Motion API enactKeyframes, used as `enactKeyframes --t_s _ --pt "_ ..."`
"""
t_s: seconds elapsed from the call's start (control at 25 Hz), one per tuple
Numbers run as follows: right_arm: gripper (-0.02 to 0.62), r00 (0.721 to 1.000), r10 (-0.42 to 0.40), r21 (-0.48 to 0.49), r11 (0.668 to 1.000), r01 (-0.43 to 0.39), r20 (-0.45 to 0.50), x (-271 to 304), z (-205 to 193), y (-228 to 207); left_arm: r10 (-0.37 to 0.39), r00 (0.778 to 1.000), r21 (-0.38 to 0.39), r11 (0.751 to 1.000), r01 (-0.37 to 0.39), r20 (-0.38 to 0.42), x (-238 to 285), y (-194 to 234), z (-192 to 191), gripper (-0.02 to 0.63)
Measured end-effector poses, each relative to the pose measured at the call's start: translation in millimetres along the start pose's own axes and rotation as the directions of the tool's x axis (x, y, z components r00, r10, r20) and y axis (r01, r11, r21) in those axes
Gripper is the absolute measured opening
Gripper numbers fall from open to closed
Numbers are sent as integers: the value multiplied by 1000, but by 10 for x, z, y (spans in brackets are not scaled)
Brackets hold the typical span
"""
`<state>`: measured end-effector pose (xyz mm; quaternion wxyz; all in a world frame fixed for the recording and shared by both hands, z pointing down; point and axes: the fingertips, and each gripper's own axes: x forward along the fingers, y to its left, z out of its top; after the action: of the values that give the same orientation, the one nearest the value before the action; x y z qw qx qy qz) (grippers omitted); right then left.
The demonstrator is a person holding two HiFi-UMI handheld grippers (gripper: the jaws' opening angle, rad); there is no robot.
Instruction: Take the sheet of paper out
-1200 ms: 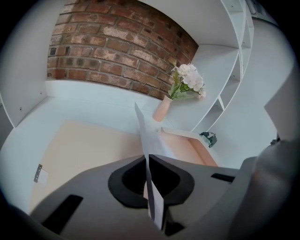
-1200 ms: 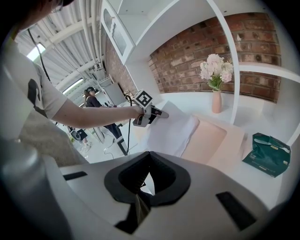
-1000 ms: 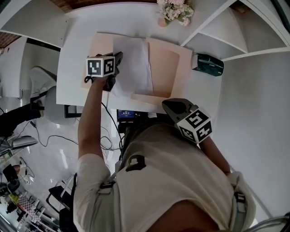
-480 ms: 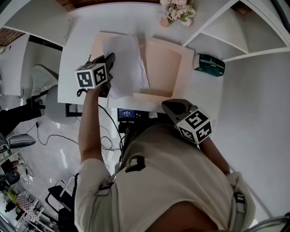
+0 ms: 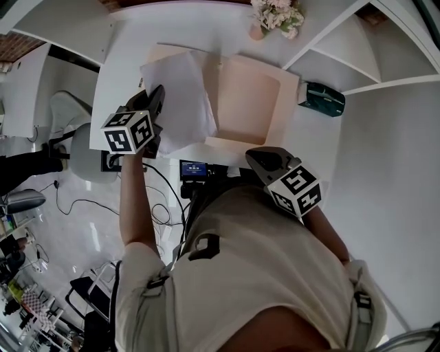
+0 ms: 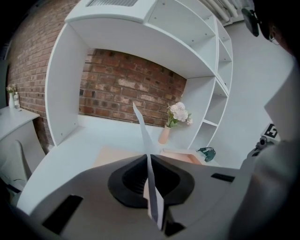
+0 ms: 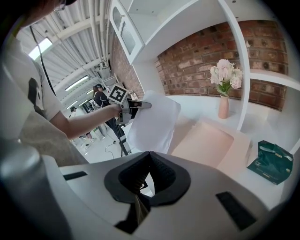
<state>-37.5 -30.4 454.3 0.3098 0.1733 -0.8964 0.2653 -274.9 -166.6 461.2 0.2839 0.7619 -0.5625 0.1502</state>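
Observation:
A white sheet of paper (image 5: 175,96) hangs lifted over the left half of an open beige folder (image 5: 247,96) on the white desk (image 5: 124,62). My left gripper (image 5: 157,93) is shut on the sheet's left edge. In the left gripper view the sheet (image 6: 142,129) runs edge-on between the closed jaws of the left gripper (image 6: 151,161). My right gripper (image 5: 256,155) sits at the folder's near edge. In the right gripper view the right gripper (image 7: 147,158) has its jaws together with a thin tan edge pinched between them, and the folder (image 7: 208,140) lies ahead.
A vase of pale flowers (image 5: 275,15) stands at the desk's back. A dark green pouch (image 5: 321,98) lies right of the folder. White shelves (image 5: 357,48) rise at the right. A small lit screen (image 5: 193,168) and cables sit below the desk's front edge.
My left gripper has moved left and risen with the sheet, drawing it further off the folder. The right gripper has stayed where it was.

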Motion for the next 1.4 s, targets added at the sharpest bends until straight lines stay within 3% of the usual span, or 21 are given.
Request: enactKeyframes --t_s 0.32,0.6,0.84,0.96,1.4 --pt "18 1000 5 -15 1000 -5 8 30 24 96 40 994 6 999 -41 100 -479 36 183 15" --pt "18 1000 13 -43 999 -13 18 76 71 195 97 972 -1 995 -100 214 -847 20 344 15" --pt "18 999 19 -70 997 -17 33 97 133 299 89 949 6 995 -95 303 -1202 -91 493 15" --pt "18 999 23 -85 996 -19 45 133 167 350 98 943 38 993 -116 319 -1349 -137 506 15" --pt "18 996 79 -154 986 -71 47 296 225 659 30 930 81 995 -64 367 -1748 -407 507 15"
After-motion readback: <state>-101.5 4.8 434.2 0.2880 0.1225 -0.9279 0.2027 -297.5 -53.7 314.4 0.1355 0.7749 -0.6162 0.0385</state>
